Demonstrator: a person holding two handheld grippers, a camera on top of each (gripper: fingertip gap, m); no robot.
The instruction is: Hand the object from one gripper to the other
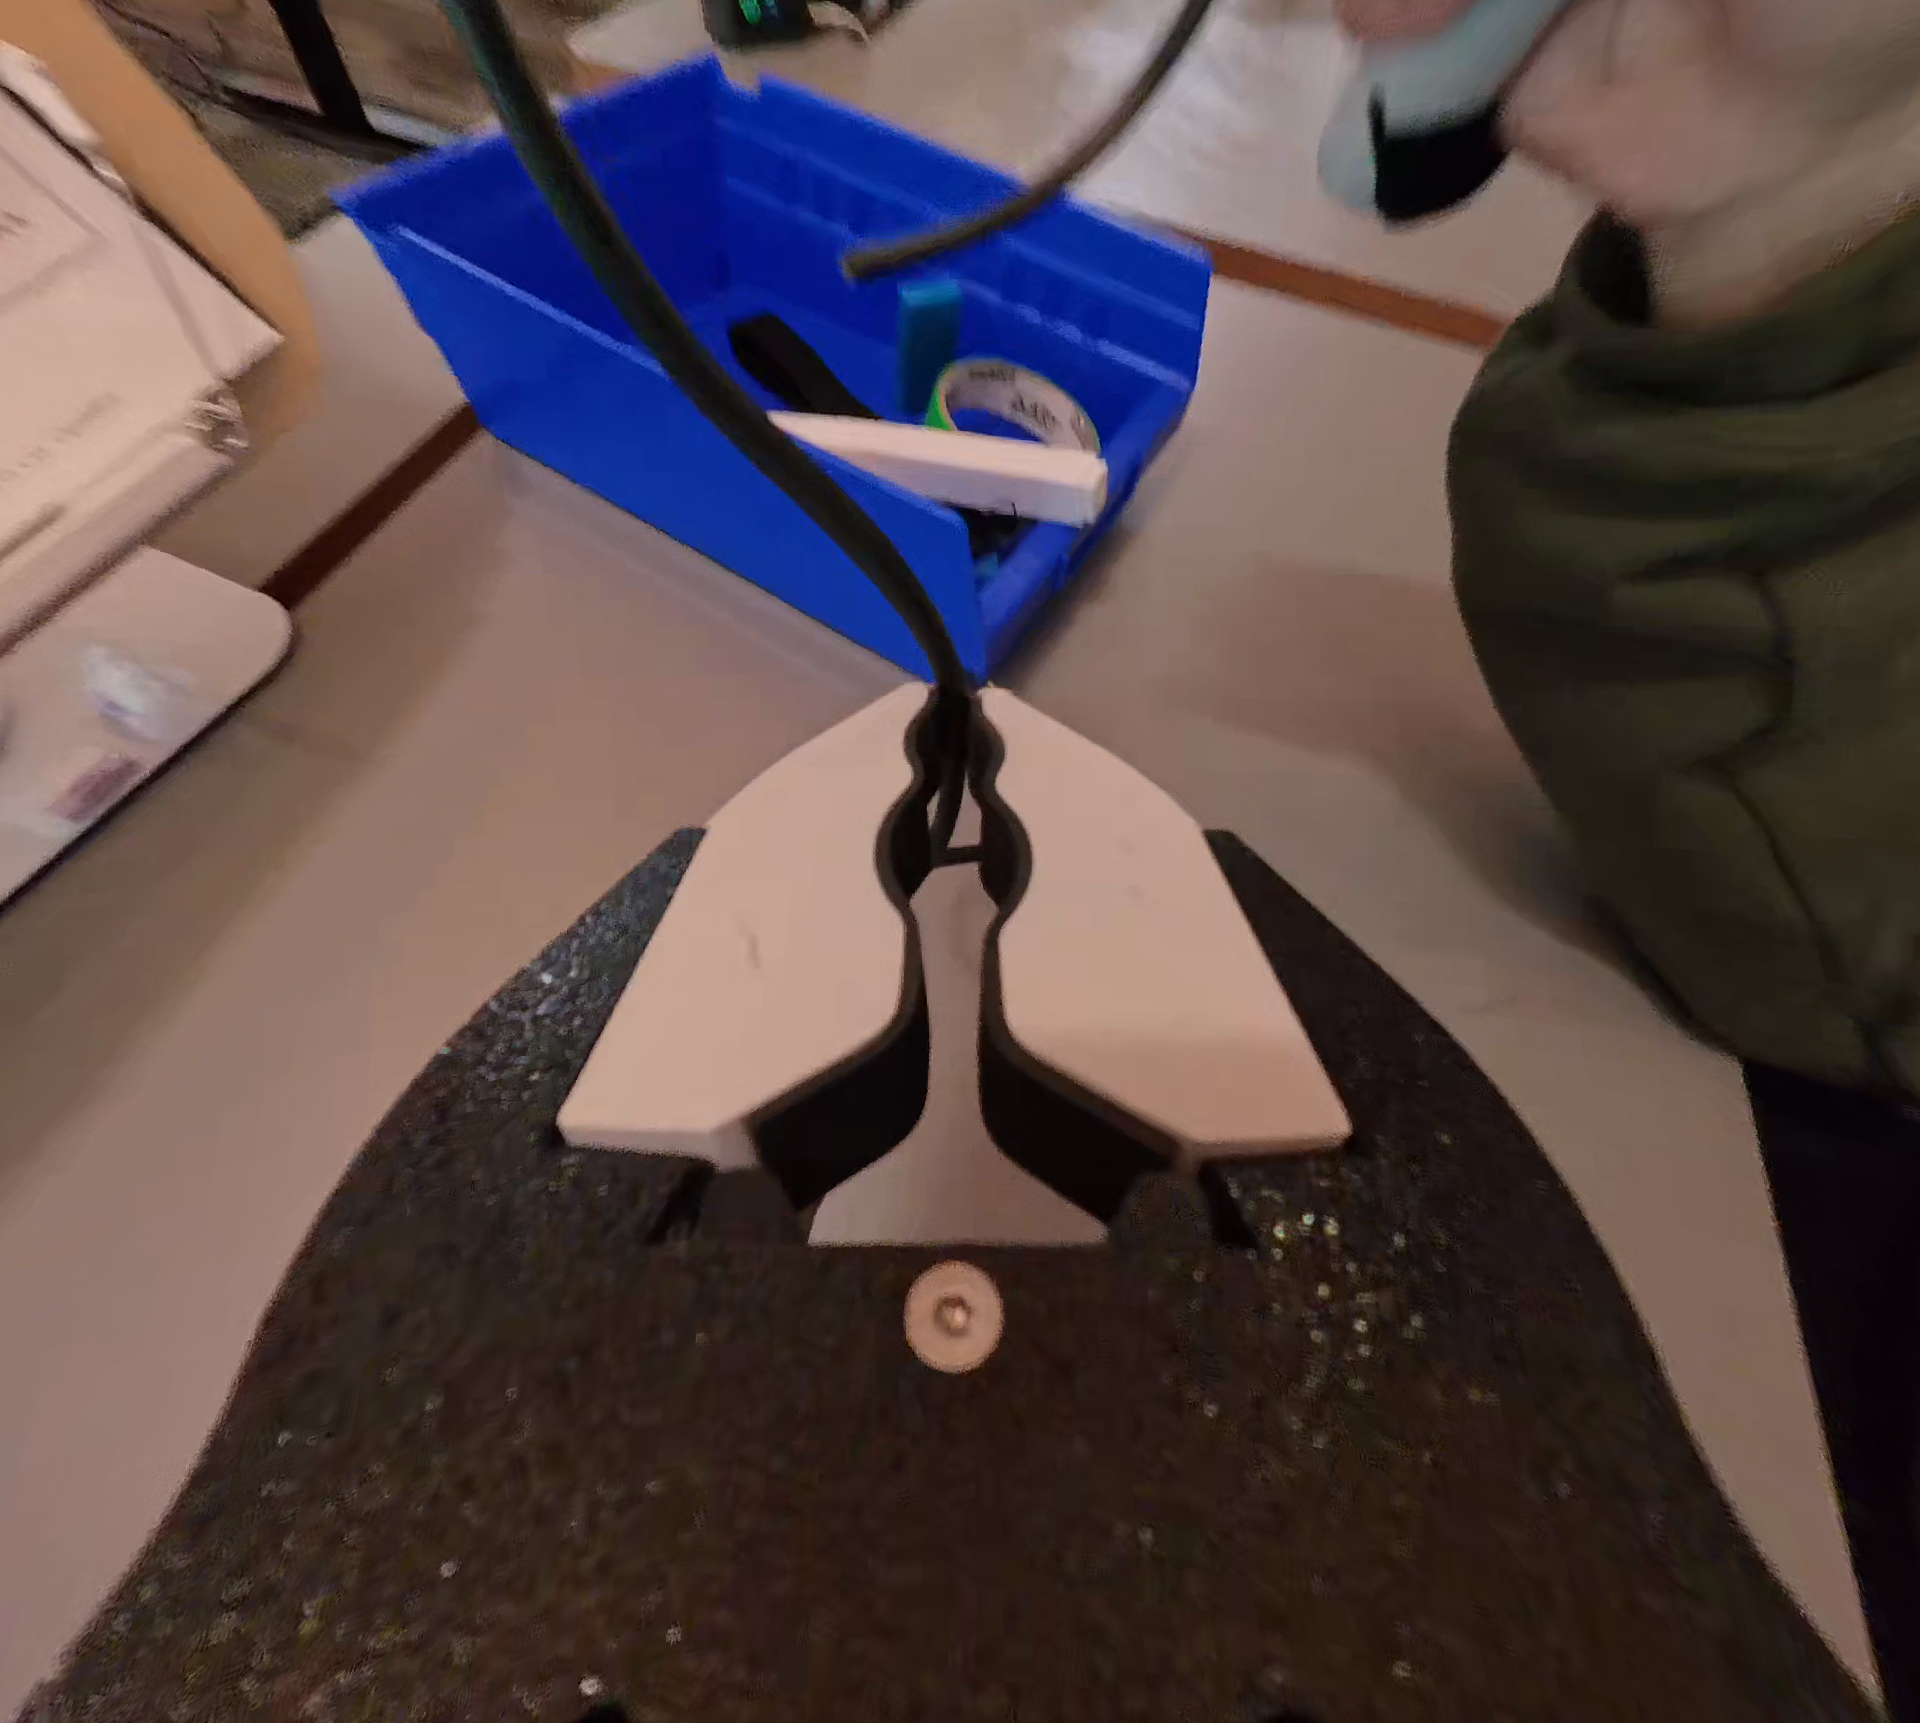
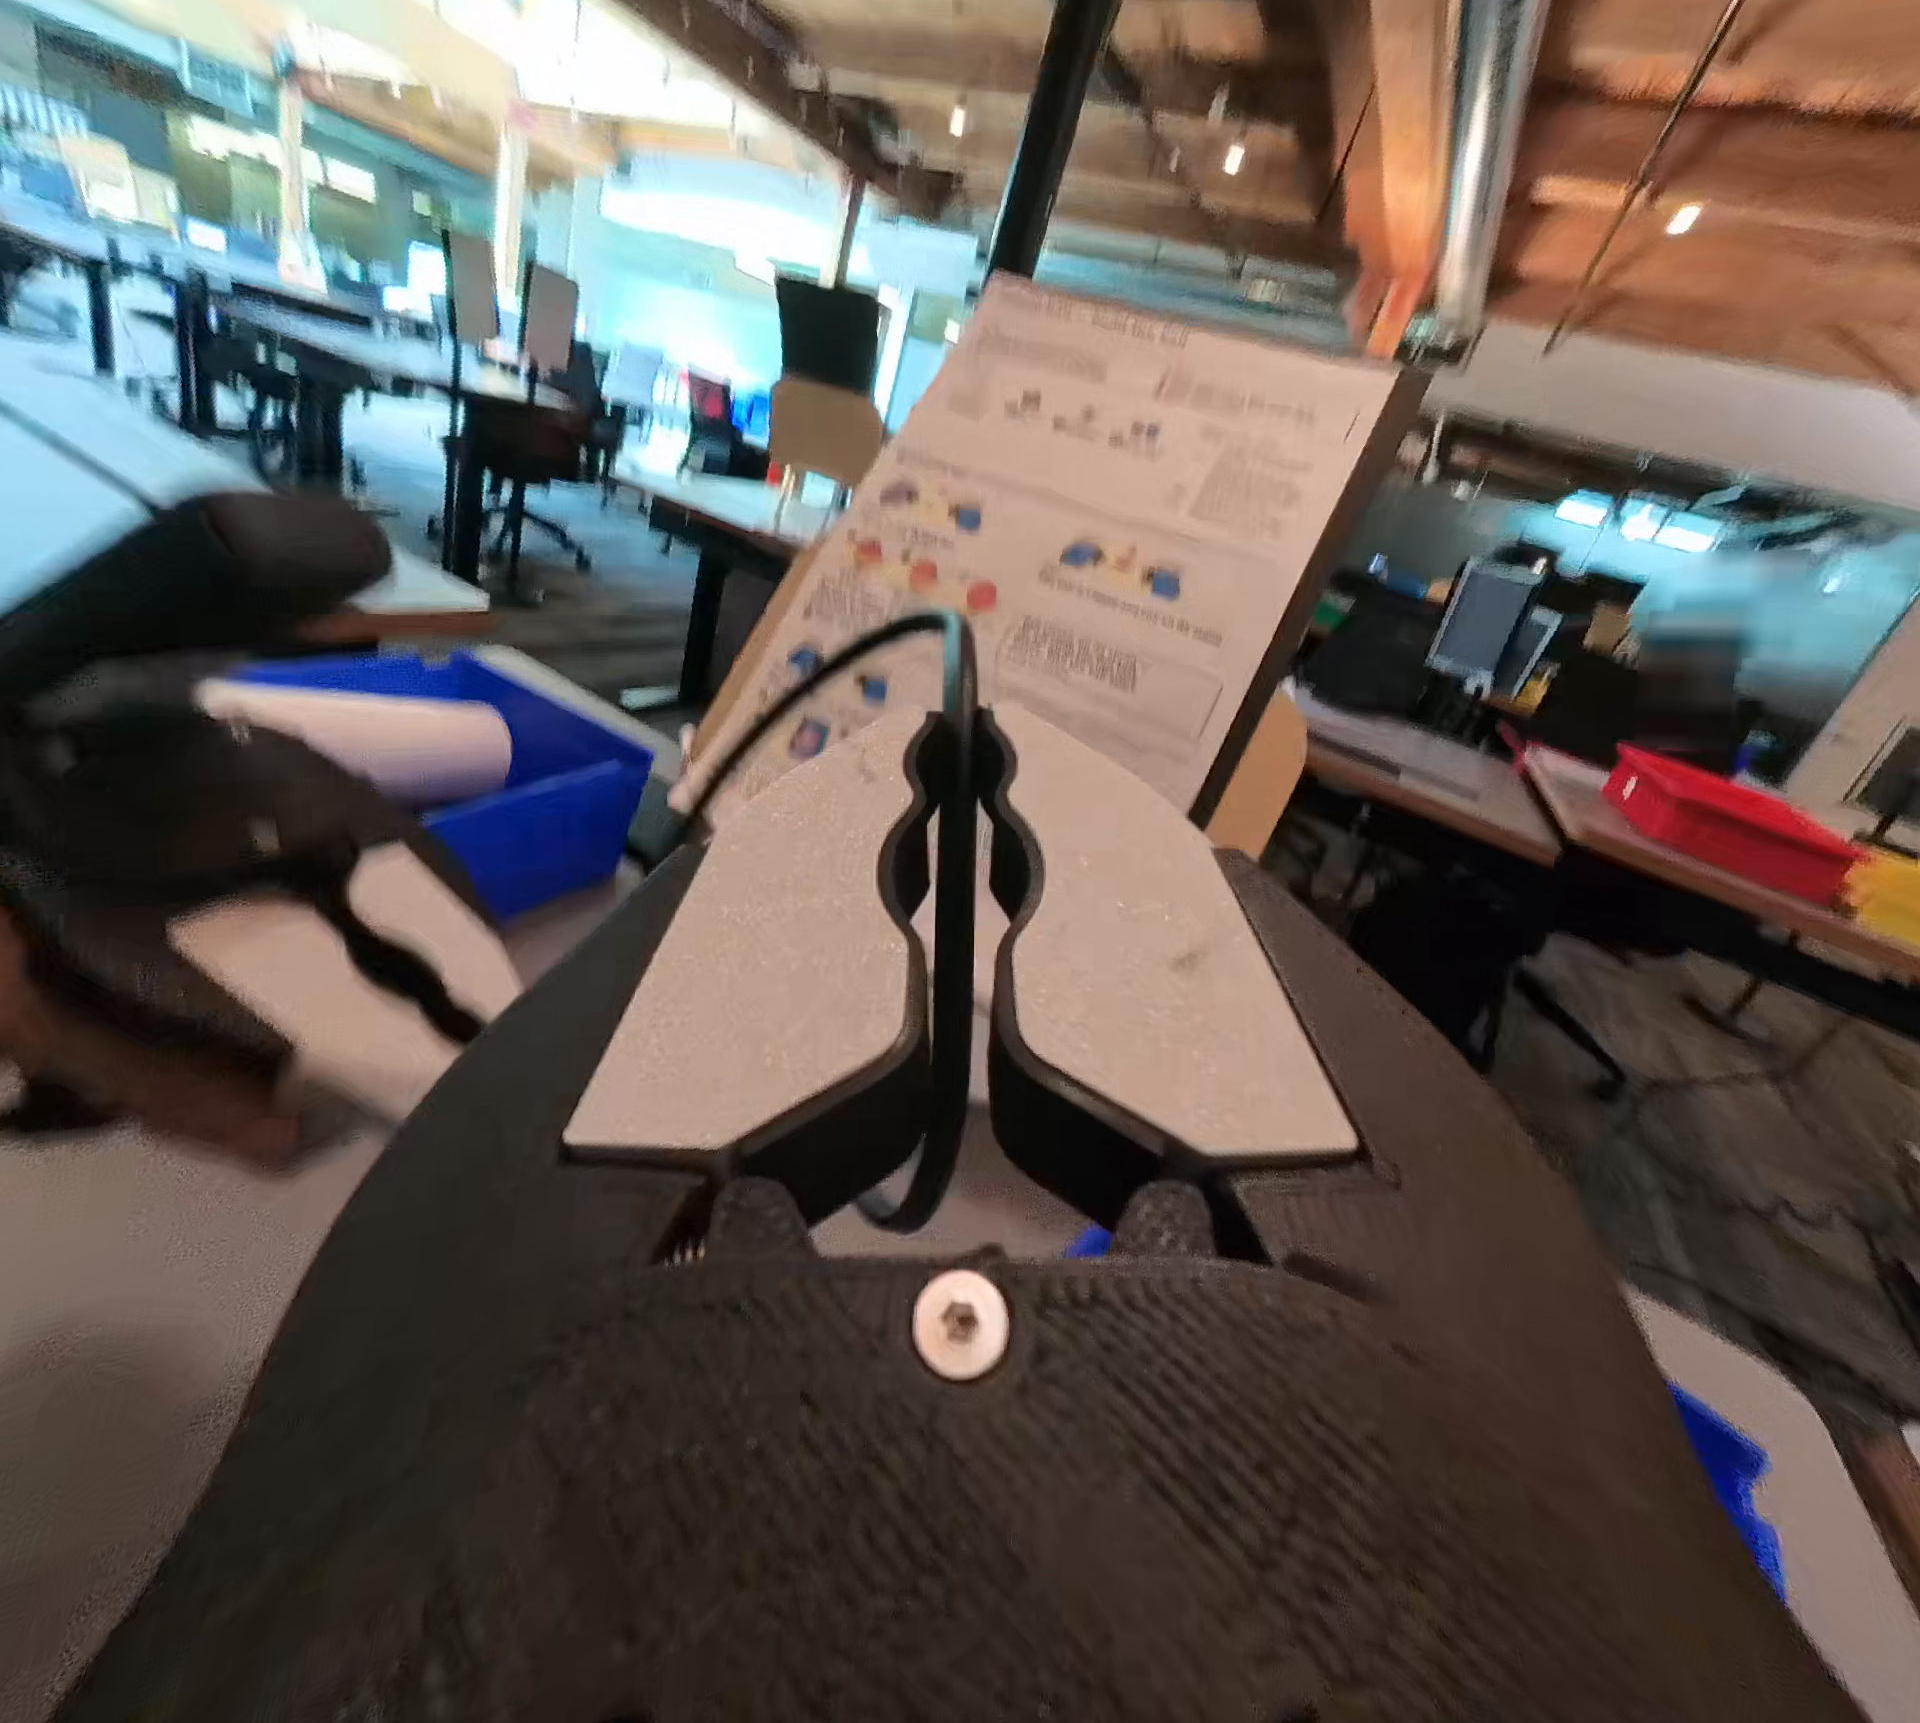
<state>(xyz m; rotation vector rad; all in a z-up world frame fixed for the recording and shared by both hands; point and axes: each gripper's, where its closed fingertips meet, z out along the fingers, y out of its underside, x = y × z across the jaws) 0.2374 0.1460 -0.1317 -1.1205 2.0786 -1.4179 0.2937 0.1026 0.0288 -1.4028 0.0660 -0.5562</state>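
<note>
Left hand-held gripper (image 1: pixel 951 717): pinched tight on thin black bendy cable (image 1: pixel 665 323) | Right hand-held gripper (image 2: pixel 961 738): pinched tight on same cable | Cable: stretched between my two, above blue plastic bin (image 1: pixel 582 385) | Tip: I let one go slowly, other stays tight.

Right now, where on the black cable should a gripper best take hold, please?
On the bare arch of the black cable above the left gripper, coming side-on so the fingers cross it. The right gripper is pinching it too; its free end just dangles.
</note>
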